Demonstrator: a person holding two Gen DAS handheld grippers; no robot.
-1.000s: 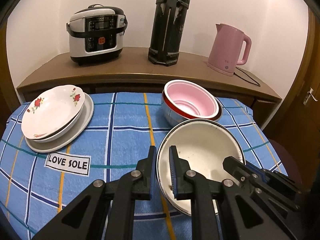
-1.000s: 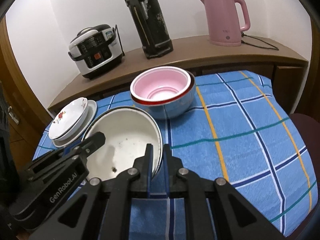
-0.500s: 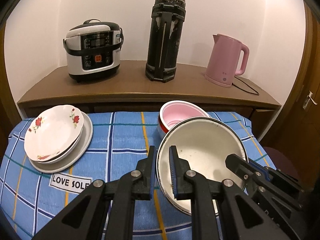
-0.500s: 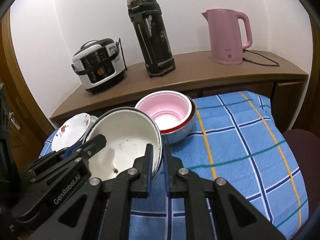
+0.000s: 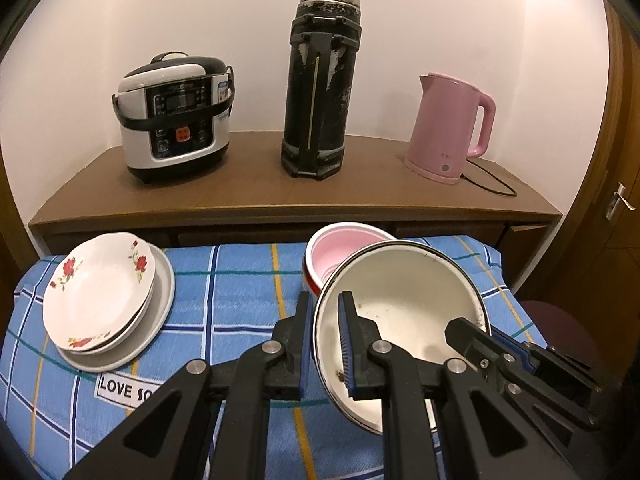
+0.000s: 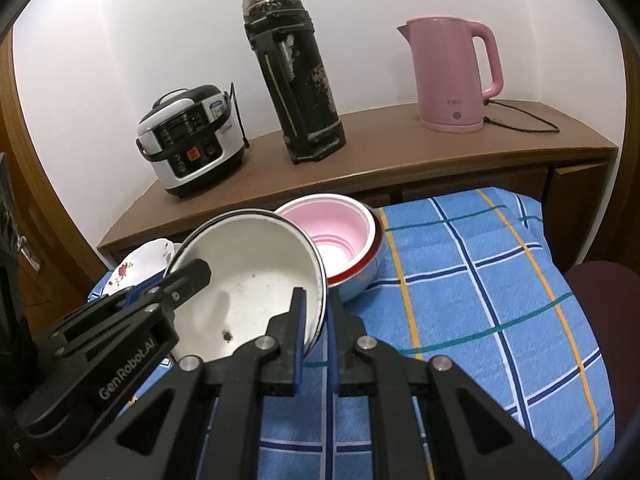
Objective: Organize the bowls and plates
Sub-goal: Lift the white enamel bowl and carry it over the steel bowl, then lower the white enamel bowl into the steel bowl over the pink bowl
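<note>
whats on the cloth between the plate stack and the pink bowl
Nothing: in the left wrist view only bare checked cloth lies between the plate stack and the pink bowl. The held white bowl sits nearer, right of that gap.

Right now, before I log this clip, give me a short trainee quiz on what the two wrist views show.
1. True or false: both claws are shut on the rim of the white enamel bowl.
2. Which stands between the rice cooker and the pink kettle on the wooden counter? A) a blender B) the black thermos C) a toaster
3. Fill in: the flowered plate lies on top of a plain ____ plate.

Key: 1 true: the left claw and right claw each pinch the rim. 2 B. 3 white.
</note>
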